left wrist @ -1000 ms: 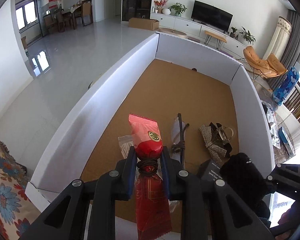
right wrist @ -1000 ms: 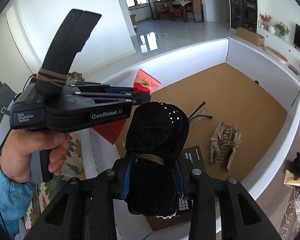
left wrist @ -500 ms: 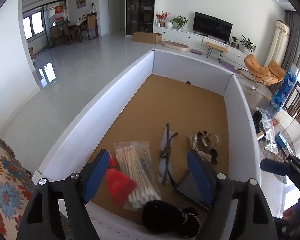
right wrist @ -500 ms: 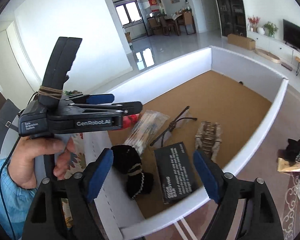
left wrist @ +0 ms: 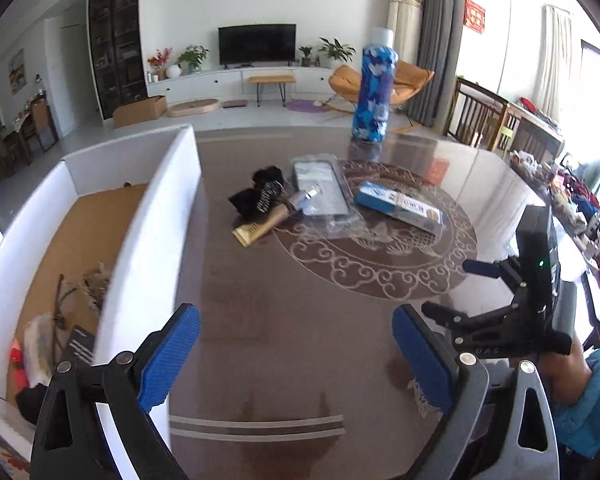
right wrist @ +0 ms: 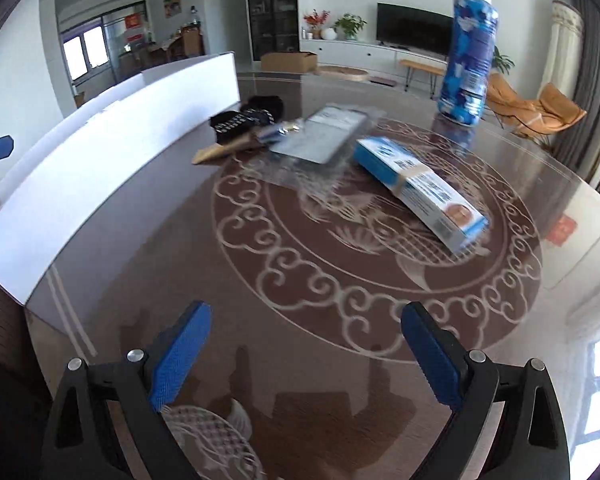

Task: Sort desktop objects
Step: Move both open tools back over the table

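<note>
Both our grippers, the left gripper (left wrist: 296, 354) and the right gripper (right wrist: 306, 350), have just been opening and now gape wide, empty. They face unsorted items, a blue box (right wrist: 420, 188) among them, mid-table beside the white bin (left wrist: 148, 240), ready for pickup.

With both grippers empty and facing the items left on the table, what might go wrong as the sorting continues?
1. The black fabric item, gold packet and clear plastic package overlap, so a grab there may catch two things.
2. The tall blue bottle stands upright just behind them; a long reach could topple it.
3. The blue and white box lies flat on the glossy table and may slide.
</note>
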